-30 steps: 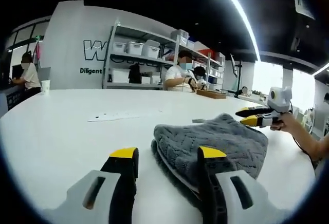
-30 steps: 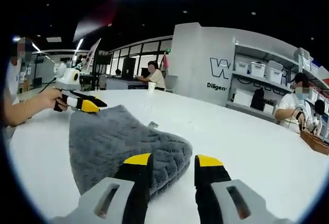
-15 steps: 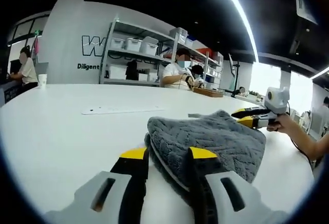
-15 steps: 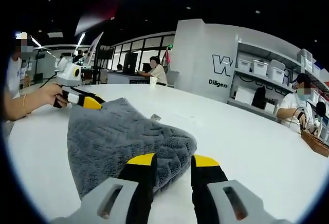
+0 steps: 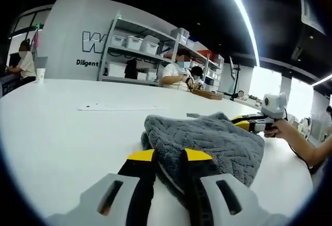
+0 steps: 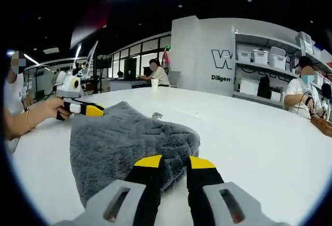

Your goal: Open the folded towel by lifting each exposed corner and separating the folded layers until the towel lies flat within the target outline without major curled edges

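Both grippers sit at corners of the grey towel (image 5: 207,140), which lies folded on the white table (image 5: 62,127). Left gripper (image 5: 169,156): jaws nearly closed on the towel's edge. Right gripper (image 6: 175,161): jaws narrowed likewise at the near corner; grip unclear.

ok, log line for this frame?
towel: folded, on table | left gripper: closing on near edge | right gripper: closing on opposite edge

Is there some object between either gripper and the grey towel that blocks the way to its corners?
Nothing visible does. The left gripper sits at the near edge of the grey towel, and the right gripper sits at the opposite edge. The white table beside the towel is bare.
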`<state>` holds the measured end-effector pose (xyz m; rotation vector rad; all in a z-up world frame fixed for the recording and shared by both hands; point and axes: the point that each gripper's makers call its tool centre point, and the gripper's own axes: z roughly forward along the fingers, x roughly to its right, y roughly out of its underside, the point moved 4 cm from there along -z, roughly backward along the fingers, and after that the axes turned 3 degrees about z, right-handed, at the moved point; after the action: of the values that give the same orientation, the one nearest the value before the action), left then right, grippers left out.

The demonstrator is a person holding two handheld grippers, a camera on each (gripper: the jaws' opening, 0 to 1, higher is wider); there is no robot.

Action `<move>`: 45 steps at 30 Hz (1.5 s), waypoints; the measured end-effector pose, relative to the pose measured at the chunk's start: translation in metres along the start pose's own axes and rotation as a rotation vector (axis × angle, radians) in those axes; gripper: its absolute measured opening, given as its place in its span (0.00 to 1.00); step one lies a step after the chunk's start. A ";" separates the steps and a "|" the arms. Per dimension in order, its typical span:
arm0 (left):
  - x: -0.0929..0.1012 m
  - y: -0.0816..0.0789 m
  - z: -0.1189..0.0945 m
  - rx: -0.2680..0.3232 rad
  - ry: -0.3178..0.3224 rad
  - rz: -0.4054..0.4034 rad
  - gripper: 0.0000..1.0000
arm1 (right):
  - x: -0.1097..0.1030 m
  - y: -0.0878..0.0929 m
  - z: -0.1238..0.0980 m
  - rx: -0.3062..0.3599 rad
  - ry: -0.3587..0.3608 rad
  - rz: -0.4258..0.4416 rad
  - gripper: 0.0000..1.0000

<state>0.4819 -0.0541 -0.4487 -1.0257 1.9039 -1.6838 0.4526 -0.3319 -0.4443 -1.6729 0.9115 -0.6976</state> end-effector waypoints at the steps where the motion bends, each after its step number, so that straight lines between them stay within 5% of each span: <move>1: 0.000 0.000 0.000 0.000 0.000 -0.002 0.16 | 0.000 0.000 0.000 0.001 -0.002 0.000 0.10; 4: 0.000 0.000 0.000 -0.003 -0.007 -0.030 0.09 | -0.001 0.000 0.001 0.004 -0.007 0.003 0.00; 13: 0.008 -0.005 -0.006 -0.023 -0.013 -0.032 0.03 | -0.001 -0.007 0.000 0.035 -0.011 0.059 0.00; 20: 0.014 -0.013 -0.016 -0.030 -0.009 0.009 0.03 | -0.008 -0.024 -0.009 0.060 -0.014 0.018 0.00; 30: 0.026 -0.020 -0.034 0.003 -0.018 0.029 0.03 | -0.031 -0.048 -0.034 0.146 -0.050 -0.031 0.00; 45: 0.049 -0.005 -0.071 0.044 -0.031 0.022 0.03 | -0.079 -0.051 -0.078 0.220 -0.107 -0.071 0.00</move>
<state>0.4008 -0.0420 -0.4218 -1.0040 1.8434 -1.6804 0.3582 -0.2976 -0.3742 -1.5368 0.6772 -0.7222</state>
